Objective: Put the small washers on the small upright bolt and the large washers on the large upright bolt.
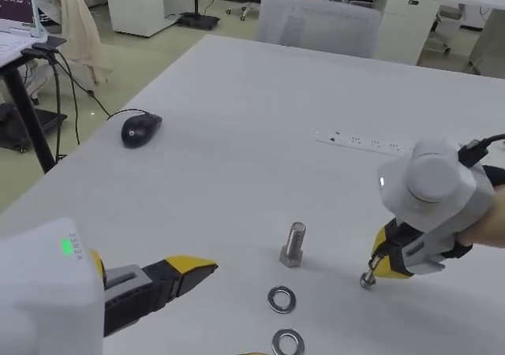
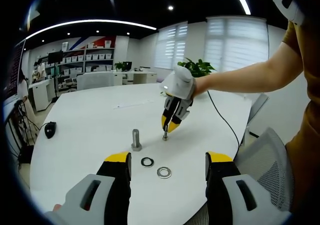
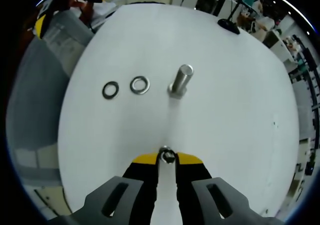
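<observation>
right gripper point(image 1: 379, 266) nearly shut, pinching what looks like small washer point(image 3: 166, 155) atop small bolt point(image 2: 165, 136); left gripper point(image 2: 169, 159) wide open, empty. next up imo: let go, then large washers point(image 3: 139, 84) ahead-left onto big bolt point(image 3: 180, 81)

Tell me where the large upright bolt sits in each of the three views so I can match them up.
Head view: large upright bolt stands low, slightly right of centre.
Left gripper view: bolt left of centre, above that view's left jaw.
Right gripper view: bolt upper middle, straight ahead of the jaws.
Shared landmark: the nearest washer, lying flat on the white table beside the bolt, with a second washer just past it.
</observation>
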Available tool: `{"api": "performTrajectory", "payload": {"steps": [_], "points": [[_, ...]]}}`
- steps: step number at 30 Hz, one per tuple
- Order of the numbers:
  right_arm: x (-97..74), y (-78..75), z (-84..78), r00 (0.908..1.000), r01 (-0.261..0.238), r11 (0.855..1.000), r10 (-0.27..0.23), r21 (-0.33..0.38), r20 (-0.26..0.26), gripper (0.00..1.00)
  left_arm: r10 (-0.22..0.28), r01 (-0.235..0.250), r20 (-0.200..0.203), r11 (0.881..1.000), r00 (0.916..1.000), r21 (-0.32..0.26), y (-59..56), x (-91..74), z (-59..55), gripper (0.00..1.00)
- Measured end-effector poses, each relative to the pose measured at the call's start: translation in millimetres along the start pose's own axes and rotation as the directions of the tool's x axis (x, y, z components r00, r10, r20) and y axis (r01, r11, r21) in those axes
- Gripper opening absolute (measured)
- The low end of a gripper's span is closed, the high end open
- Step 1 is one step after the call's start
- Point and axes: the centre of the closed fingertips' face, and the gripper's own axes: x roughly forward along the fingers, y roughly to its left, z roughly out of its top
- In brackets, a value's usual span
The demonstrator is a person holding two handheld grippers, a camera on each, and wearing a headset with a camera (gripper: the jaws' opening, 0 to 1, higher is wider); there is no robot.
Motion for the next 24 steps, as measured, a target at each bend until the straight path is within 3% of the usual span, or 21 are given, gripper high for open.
{"api": "performTrajectory", "payload": {"steps": [15,24], "points": [[17.4,1.4,-7.5,0.9998,-0.021,1.000,0.021,0.007,0.000,0.14,-0.001,0.001,-0.012,1.000,0.9999,-0.009,5.3,4.3,-3.2,0.59],[15.7,1.1,-13.1,1.0000,-0.006,1.000,0.006,0.017,0.006,0.17,-0.002,0.002,-0.018,1.000,0.9998,-0.012,6.2,5.4,-6.6,0.59]]}}
